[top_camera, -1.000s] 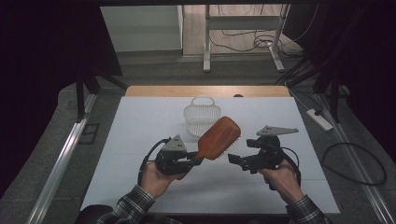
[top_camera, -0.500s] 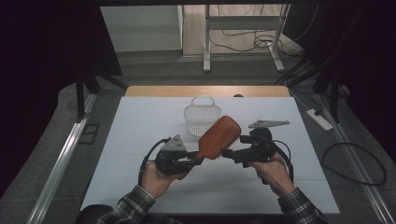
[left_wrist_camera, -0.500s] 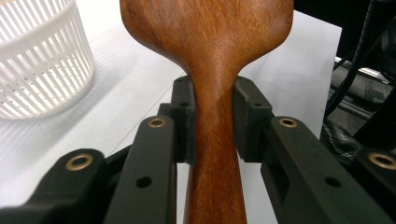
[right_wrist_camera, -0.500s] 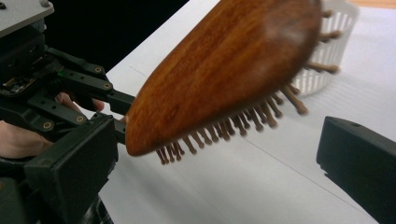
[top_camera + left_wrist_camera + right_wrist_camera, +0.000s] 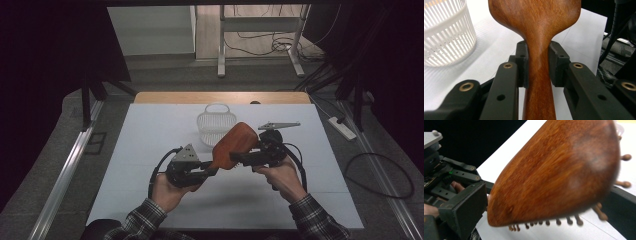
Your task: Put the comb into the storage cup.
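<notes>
Your left gripper (image 5: pixel 212 170) pinches the wooden brush (image 5: pixel 235 145) by its handle.
High view: brush slants up-right above the table (image 5: pixel 150 150), hiding right gripper (image 5: pixel 239 157) tips. Left gripper view: head cropped. Right gripper view: jaws flank the head, grip unclear.

A white-topped table (image 5: pixel 150 150) with a bare wooden strip along its far edge carries a white slatted basket (image 5: pixel 216 125), standing upright near that far edge, its handle raised, pale surface bare just beside it
</notes>
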A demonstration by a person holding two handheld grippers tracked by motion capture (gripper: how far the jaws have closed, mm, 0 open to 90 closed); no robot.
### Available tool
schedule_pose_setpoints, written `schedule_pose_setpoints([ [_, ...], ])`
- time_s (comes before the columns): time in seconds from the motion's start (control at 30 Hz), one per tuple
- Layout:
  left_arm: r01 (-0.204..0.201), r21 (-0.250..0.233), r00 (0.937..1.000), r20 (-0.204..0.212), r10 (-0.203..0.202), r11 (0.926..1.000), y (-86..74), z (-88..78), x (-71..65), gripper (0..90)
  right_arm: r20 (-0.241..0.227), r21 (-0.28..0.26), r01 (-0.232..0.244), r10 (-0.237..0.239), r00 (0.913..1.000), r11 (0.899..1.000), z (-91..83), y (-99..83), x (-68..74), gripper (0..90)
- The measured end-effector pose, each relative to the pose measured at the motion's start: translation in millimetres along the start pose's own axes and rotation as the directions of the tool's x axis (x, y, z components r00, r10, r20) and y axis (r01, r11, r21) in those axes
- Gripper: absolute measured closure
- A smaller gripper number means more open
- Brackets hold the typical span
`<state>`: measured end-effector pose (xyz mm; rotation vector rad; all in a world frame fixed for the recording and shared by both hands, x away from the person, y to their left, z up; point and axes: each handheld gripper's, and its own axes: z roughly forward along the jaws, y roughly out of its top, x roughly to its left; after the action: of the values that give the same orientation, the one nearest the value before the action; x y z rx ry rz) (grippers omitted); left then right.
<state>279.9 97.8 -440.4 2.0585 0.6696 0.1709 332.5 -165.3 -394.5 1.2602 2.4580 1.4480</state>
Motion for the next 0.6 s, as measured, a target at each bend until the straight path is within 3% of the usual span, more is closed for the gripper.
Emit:
schedule_pose_setpoints([
  [0.37, 0.002, -0.014, 1.0, -0.006, -0.002, 0.9999, -0.2, 0.7, -0.7, 72.5, 0.003, -0.008, -0.027, 0.027, 0.9996, 1.0, 10.4, 6.1, -1.2, 0.8],
  [0.47, 0.002, -0.013, 1.0, -0.007, -0.003, 0.9999, -0.2, 1.3, -0.7, 72.5, -0.013, -0.017, -0.048, 0.048, 0.9988, 0.999, 11.7, 6.9, -2.6, 6.2],
  [0.6, 0.003, -0.012, 0.9999, -0.01, -0.003, 0.9999, -0.5, 2.5, -0.7, 72.5, -0.054, -0.031, -0.063, 0.061, 0.9966, 0.998, 10.9, 7.1, -3.1, 19.7],
])
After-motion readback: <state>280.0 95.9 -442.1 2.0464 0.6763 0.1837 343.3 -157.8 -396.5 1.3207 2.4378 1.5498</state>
